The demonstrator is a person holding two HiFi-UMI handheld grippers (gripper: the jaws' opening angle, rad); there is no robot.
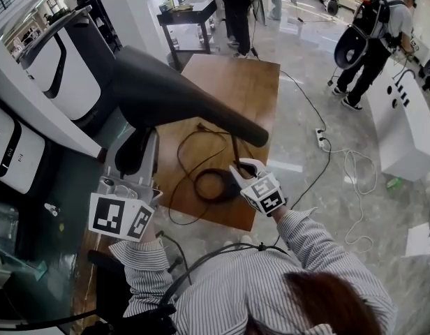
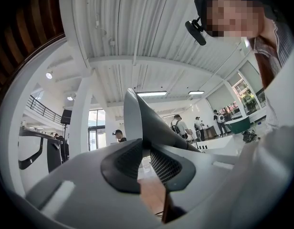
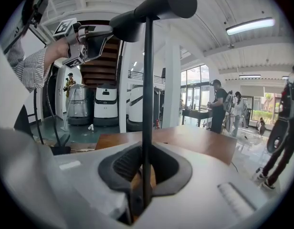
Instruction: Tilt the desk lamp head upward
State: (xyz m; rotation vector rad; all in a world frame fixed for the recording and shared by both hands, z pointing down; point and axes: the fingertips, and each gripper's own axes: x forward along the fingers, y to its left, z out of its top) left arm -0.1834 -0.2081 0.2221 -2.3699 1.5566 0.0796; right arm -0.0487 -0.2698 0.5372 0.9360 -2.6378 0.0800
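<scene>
A black desk lamp stands on the wooden table (image 1: pixel 251 82). Its long dark lamp head (image 1: pixel 187 100) slants across the head view above the ring-shaped base (image 1: pixel 213 185). My left gripper (image 1: pixel 135 144) is shut on the lamp head's near end. In the left gripper view, the pads of the left gripper (image 2: pixel 146 157) pinch the lamp head (image 2: pixel 137 118), which rises away from them. My right gripper (image 1: pixel 237 171) is shut on the thin upright stem (image 3: pixel 148 89) low down, just above the base. In the right gripper view the right gripper (image 3: pixel 146 173) clamps it, with the lamp head (image 3: pixel 156 6) overhead.
The lamp's black cord (image 1: pixel 183 152) loops over the table. White machines (image 1: pixel 61 68) stand at the left. A power strip (image 1: pixel 320 139) and cables lie on the floor to the right, near a white counter (image 1: pixel 410 131). People stand at the back.
</scene>
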